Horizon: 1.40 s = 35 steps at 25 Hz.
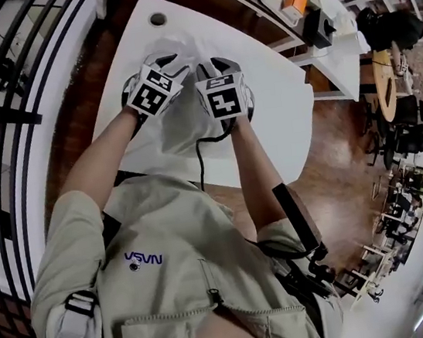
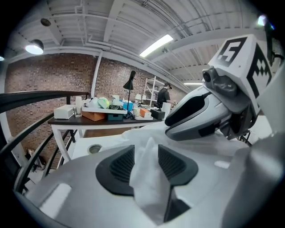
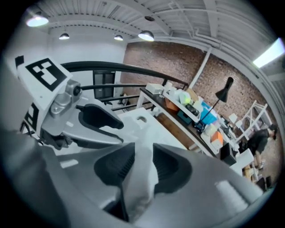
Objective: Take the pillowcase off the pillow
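A white pillowcase (image 1: 177, 127) lies bunched on the white table (image 1: 282, 115), and I cannot tell the pillow apart from it. Both grippers hover over it side by side, almost touching. The left gripper (image 1: 168, 59) is shut on a fold of the white pillowcase fabric (image 2: 149, 178), which fills the gap between its ribbed pads (image 2: 122, 164). My right gripper (image 1: 210, 68) is likewise shut on a pinch of the same cloth (image 3: 140, 187). From the left gripper view, the right gripper's body (image 2: 209, 111) sits close at the right. In the right gripper view, the left gripper's body (image 3: 84, 120) is close at the left.
The table has a round cable hole (image 1: 158, 19) at its far end. A black railing (image 1: 1, 116) runs along the left. Beyond the table stands a desk with boxes and a lamp (image 2: 107, 111). A person (image 1: 394, 25) is far off at the right.
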### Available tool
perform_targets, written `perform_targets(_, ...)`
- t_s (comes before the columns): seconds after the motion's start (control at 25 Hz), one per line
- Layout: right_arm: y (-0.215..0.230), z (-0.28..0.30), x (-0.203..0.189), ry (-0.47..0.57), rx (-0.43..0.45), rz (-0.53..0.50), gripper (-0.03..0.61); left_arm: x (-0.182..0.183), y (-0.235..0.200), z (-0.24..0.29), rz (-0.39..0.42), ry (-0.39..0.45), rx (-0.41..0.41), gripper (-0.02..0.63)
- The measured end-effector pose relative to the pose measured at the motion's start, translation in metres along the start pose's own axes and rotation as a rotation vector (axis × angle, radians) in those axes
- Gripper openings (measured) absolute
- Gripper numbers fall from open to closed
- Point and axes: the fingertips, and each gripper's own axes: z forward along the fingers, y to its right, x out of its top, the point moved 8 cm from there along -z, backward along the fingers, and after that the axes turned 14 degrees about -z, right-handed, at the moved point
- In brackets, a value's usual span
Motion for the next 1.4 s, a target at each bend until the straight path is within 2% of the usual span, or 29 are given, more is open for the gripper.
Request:
perform_targets(0.08, 0.002, 0.008, -0.003, -0.031, -0.027, 0.002, 0.127, -0.002, -0.001, 0.009, 0.006, -0.005, 0.014, 0.164)
perform_targets(0.12, 0.003, 0.011, -0.005, -0.043, -0.042, 0.006, 0.115, -0.005, -0.002, 0.012, 0.006, -0.013, 0.028, 0.122)
perform_targets(0.2, 0.008, 0.011, -0.009, -0.057, -0.073, 0.016, 0.019, -0.011, -0.004, 0.016, 0.007, -0.026, 0.056, 0.008)
perform_targets(0.44, 0.030, -0.002, -0.021, -0.039, -0.158, 0.060, 0.010, -0.011, -0.021, 0.011, 0.015, -0.009, 0.124, 0.008)
perform_targets(0.64, 0.054, -0.014, -0.044, -0.019, -0.222, 0.142, 0.010, -0.004, -0.036, 0.002, 0.014, 0.031, 0.157, 0.006)
perform_targets(0.76, 0.060, -0.014, -0.054, -0.017, -0.222, 0.179, 0.009, -0.003, -0.044, -0.001, 0.010, 0.042, 0.173, 0.006)
perform_targets(0.92, 0.057, -0.002, -0.073, -0.076, -0.184, 0.227, 0.009, -0.013, -0.048, 0.006, -0.058, 0.007, 0.176, 0.006)
perform_targets(1.08, 0.052, 0.006, -0.073, -0.118, -0.126, 0.170, 0.012, -0.017, -0.048, 0.009, -0.066, 0.020, 0.167, 0.008)
perform_targets(1.16, 0.052, 0.002, -0.065, -0.111, -0.107, 0.138, 0.056, -0.016, -0.047, 0.005, -0.076, 0.015, 0.152, 0.008)
perform_targets(1.24, 0.049, -0.004, -0.047, -0.062, -0.071, 0.089, 0.142, -0.015, -0.046, 0.001, -0.069, 0.014, 0.147, 0.008)
perform_targets(1.4, 0.026, -0.024, 0.007, 0.073, -0.028, -0.062, 0.179, -0.011, -0.043, 0.000, -0.038, 0.029, 0.144, 0.008)
